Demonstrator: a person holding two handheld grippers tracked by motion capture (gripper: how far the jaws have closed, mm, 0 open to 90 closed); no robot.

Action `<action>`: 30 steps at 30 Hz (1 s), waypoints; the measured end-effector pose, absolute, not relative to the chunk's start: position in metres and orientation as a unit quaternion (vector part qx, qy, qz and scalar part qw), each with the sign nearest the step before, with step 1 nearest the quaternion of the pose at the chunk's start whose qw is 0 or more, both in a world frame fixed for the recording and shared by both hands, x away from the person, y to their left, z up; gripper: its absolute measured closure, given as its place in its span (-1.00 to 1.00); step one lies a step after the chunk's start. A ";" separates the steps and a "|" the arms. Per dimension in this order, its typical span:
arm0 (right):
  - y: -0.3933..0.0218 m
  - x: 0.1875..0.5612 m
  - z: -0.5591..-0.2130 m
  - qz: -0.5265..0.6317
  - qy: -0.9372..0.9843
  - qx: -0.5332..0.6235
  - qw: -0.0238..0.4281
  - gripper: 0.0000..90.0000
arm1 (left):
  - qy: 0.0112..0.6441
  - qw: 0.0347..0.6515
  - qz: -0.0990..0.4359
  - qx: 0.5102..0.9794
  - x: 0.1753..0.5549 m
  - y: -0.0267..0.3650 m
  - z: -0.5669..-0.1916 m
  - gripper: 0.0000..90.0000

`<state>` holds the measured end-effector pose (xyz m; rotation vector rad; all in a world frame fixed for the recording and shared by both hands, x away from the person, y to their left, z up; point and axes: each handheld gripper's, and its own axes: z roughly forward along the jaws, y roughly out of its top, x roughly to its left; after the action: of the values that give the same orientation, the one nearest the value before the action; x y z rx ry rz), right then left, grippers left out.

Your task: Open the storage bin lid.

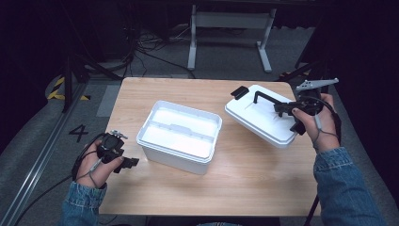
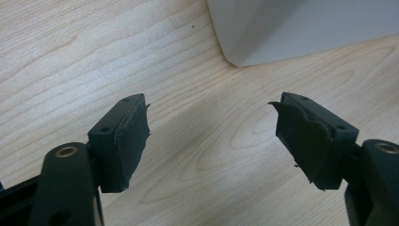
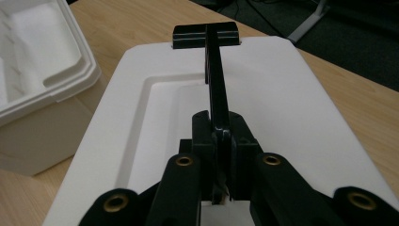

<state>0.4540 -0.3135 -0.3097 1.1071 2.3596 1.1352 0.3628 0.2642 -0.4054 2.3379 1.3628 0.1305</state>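
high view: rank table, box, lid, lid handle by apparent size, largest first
1. table
2. box
3. lid, looks slightly smaller than the box, but it is tilted, so that gap is unsure
4. lid handle, gripped by the right gripper

The table is lit from above, while the room around it is very dark. The inside of the white box glows so bright that its shapes wash out. The high view is a bit soft and grainy. In the left gripper view the wood looks sharp, with soft shadows under the jaws. In the right gripper view the lid is evenly lit, and its near edge may be slightly blurry.
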 end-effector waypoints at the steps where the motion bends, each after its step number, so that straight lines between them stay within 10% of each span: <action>1: -0.314 0.455 -0.314 0.392 0.822 0.386 0.148 0.88 | 0.491 0.214 0.047 0.843 0.363 0.264 -0.406 -0.40; 30: -0.320 0.458 -0.402 0.376 0.825 0.406 0.113 0.88 | 0.491 0.212 0.045 0.844 0.363 0.263 -0.407 -0.41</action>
<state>0.4580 -0.3200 -0.4021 1.1899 2.4219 1.1033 0.3629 0.2635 -0.4071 2.3437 1.3643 0.1237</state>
